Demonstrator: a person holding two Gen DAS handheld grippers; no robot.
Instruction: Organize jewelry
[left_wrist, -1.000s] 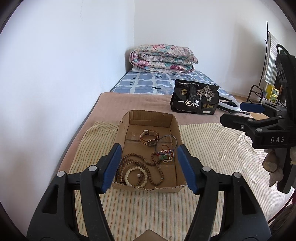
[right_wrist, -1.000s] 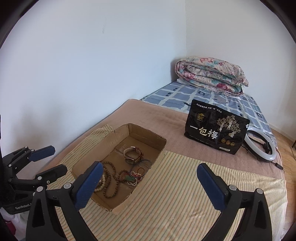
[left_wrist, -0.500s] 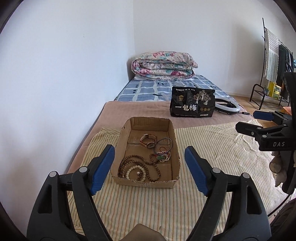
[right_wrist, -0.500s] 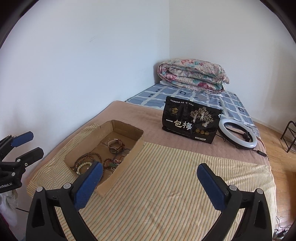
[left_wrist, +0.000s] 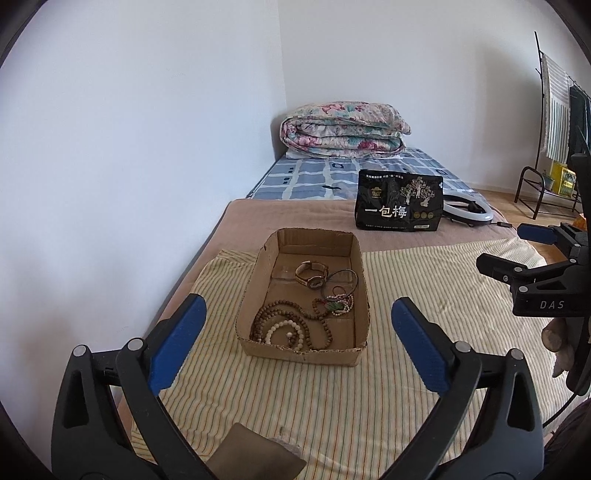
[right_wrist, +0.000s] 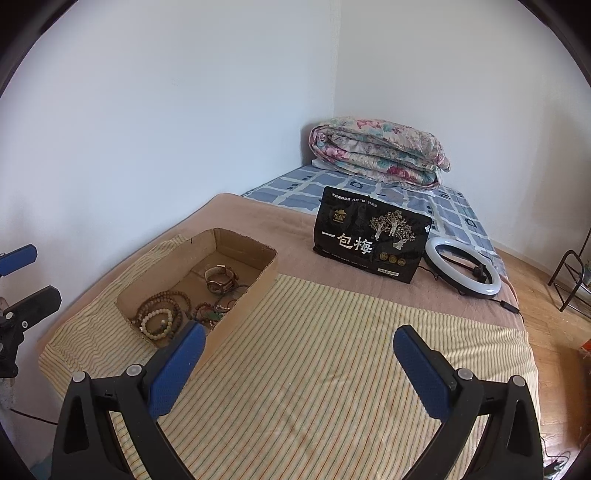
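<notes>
Left wrist view shows the left gripper (left_wrist: 298, 341) spread wide and empty, pulled farther back from the cardboard box (left_wrist: 304, 350) of jewelry (left_wrist: 295, 321) than a second ago, the right gripper (right_wrist: 299, 363) likewise agape, so tangled bead strands risk snagging and dragging neighbours out when one is lifted.

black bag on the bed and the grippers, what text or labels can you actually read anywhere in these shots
"一包梅": large white characters on the front of the black bag.
"DAS": on the black body of the right gripper, seen from the left wrist view.
Small line of print along the top of the bag, and the gold emblems on it: too small to read.
Cardboard box and left gripper: no readable text.
</notes>
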